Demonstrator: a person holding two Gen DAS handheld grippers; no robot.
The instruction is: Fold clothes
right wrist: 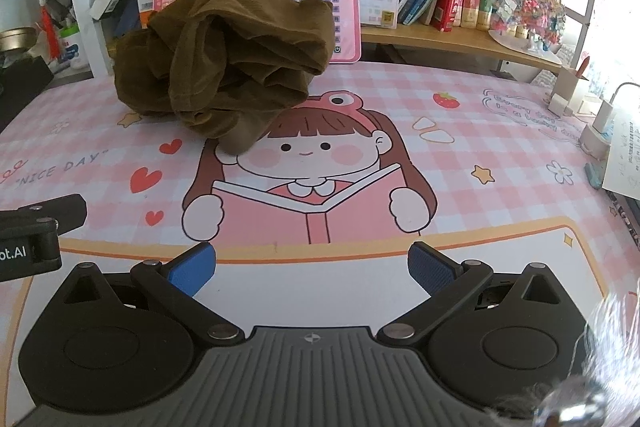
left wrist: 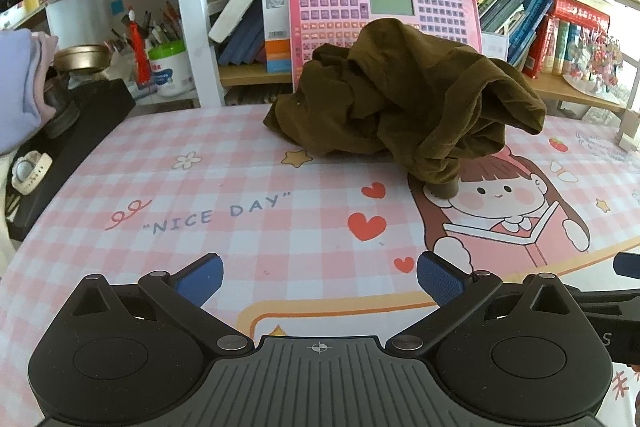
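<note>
Garment (left wrist: 404,99) crumpled on mat (left wrist: 280,187), well beyond both spread jaws

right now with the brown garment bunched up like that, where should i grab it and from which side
Take the brown garment by the loose tail that droops down onto the mat at its near edge, coming straight in from the front. That part sticks out free of the heap and faces both open grippers; the left gripper looks closest in line. The rest is a rounded wad with no clear edge to pinch.
</note>
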